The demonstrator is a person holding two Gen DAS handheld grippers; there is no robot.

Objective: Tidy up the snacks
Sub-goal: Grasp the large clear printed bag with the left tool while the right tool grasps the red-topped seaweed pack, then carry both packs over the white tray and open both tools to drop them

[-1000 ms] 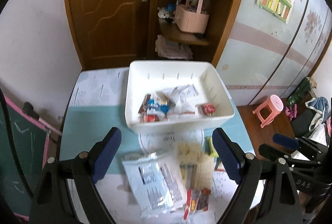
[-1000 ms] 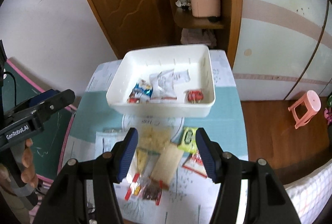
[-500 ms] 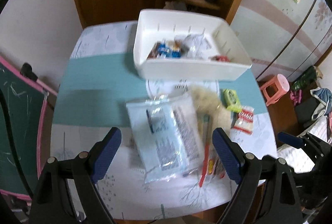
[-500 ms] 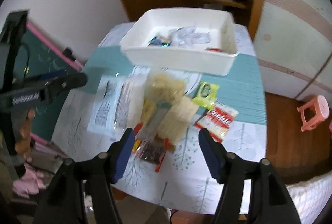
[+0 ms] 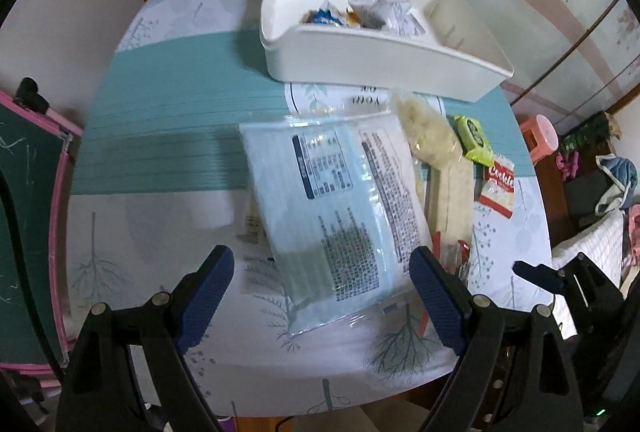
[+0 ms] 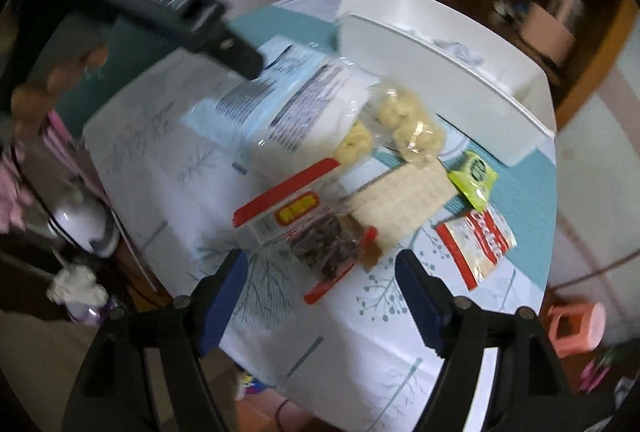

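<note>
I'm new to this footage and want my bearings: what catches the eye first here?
A large pale blue packet lies mid-table, framed by the open left hand-held gripper. Beyond it stands a white bin already holding a few snacks. To the packet's right, a red-edged pack of dark snacks lies before the opening right hand-held gripper.

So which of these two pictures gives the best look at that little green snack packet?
The right wrist view: the green packet lies fairly central there, its whole face and round logo visible. In the left wrist view it is smaller, off to the right, squeezed by the lens.
</note>
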